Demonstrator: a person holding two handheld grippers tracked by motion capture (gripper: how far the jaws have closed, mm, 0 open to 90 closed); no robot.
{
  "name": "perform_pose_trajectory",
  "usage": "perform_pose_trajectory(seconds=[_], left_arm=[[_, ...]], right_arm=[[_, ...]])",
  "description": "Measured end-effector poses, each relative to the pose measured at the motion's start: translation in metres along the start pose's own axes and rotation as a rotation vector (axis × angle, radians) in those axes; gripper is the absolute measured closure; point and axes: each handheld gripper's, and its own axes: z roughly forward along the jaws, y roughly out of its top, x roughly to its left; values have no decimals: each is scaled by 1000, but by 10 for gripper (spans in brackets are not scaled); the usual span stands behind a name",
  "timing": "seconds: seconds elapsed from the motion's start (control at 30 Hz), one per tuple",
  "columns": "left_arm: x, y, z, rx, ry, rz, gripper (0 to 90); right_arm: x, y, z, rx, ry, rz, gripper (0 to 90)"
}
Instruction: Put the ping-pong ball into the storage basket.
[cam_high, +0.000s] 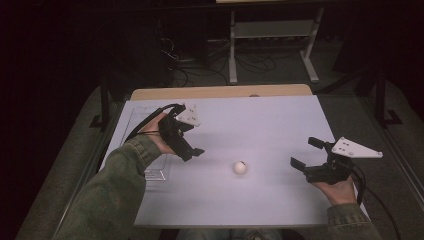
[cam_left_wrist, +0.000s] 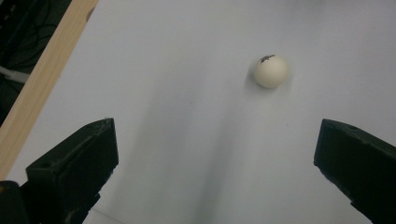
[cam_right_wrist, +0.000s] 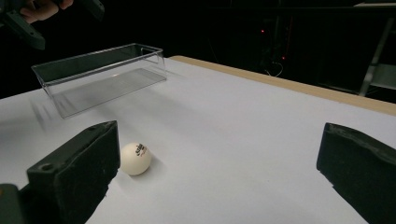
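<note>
My left gripper (cam_high: 194, 150) hangs over the white table (cam_high: 260, 120) with its jaws spread wide and empty, the white ball (cam_high: 240, 167) (a small dark print on its top) lying ahead of them, near but untouched. My right gripper (cam_high: 306, 153) is likewise released, low over the table's right side, the ball resting between my two grippers and a clear plastic tray (cam_right_wrist: 100, 74) standing beyond it.
</note>
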Motion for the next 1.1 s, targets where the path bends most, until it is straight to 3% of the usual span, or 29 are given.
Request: perform_pose_trajectory(seconds=[0.5,1.1], left_arm=[[0,19,11,23,-46,43,0],[-1,29,34,50,-123,57,0]], right_arm=[[0,0,-1,1,4,1,0],[0,0,-1,1,8,6,0]])
